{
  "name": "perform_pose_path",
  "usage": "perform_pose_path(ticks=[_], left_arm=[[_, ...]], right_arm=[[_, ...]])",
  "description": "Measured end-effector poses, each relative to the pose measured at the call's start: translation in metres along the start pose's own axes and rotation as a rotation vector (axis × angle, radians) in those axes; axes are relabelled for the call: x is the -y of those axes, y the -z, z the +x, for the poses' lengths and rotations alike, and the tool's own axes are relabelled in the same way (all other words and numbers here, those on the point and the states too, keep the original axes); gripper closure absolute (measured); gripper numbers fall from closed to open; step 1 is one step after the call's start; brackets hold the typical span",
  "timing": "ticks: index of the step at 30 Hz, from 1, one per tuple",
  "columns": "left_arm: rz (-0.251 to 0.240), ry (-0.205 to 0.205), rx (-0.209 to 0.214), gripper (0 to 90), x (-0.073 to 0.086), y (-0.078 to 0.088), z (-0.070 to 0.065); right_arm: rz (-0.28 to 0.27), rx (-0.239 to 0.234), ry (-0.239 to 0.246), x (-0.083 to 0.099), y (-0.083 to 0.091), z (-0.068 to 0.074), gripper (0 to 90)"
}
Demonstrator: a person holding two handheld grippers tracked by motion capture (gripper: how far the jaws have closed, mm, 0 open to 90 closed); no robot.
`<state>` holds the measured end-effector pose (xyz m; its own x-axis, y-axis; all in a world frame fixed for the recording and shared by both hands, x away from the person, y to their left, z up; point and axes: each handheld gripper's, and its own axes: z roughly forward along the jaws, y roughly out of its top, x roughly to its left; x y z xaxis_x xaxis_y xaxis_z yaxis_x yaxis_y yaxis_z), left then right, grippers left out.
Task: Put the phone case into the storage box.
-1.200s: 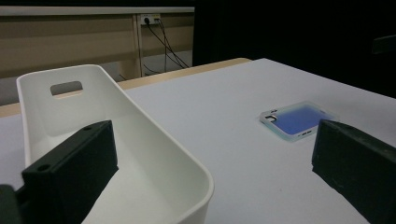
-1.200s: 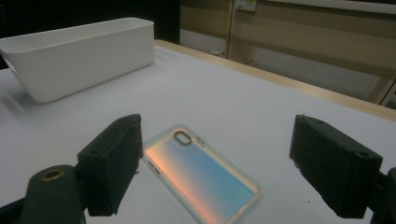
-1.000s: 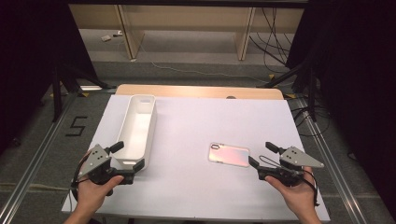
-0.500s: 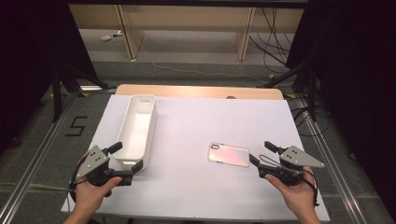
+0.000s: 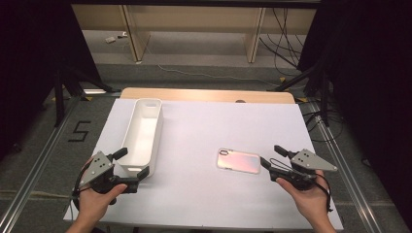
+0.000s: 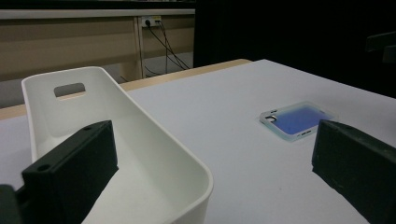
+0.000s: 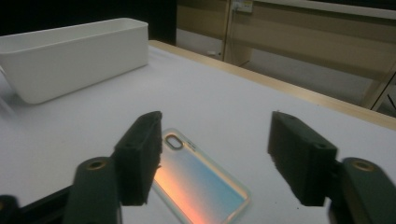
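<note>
- Phone case (image 5: 238,160), iridescent and flat, is lying on the white tabletop (image 5: 214,126), at about 4 o'clock from its middle.
- Right gripper (image 5: 270,158) is sitting just at the case's 3 o'clock end; its jaws have just been closing, half-wide, with the case's end between them, pads not pressing.
- Left gripper (image 5: 132,163) is straddling the near end of the white bin (image 5: 144,133), jaws spread wide, gripping nothing.

Left tool (image 5: 130,167), right tool (image 5: 276,156): black blocky jaws, grey three-cornered top plates, black trailing cables.
</note>
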<state>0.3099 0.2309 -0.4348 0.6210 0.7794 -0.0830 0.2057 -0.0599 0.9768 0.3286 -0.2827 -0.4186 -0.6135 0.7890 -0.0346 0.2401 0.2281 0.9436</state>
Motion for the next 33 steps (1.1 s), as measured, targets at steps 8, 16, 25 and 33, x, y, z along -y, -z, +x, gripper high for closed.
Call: perform_pose_path(ticks=[8,16,25,33], left_arm=[[0.000,-0.002,0.001,0.0,0.000,0.000,0.000],[0.008,-0.006,-0.003,0.0,0.000,0.000,0.000],[0.008,0.001,-0.006,0.0,0.000,0.001,0.000],[0.005,0.004,-0.009,0.0,0.001,0.002,0.001]], right_arm=[[0.089,0.006,0.041,-0.010,-0.004,-0.002,90.0],[0.233,-0.017,0.028,-0.023,-0.039,-0.007,90.0],[0.321,-0.049,-0.027,-0.044,-0.091,-0.010,90.0],[0.422,-0.059,-0.075,-0.049,-0.147,-0.001,90.0]])
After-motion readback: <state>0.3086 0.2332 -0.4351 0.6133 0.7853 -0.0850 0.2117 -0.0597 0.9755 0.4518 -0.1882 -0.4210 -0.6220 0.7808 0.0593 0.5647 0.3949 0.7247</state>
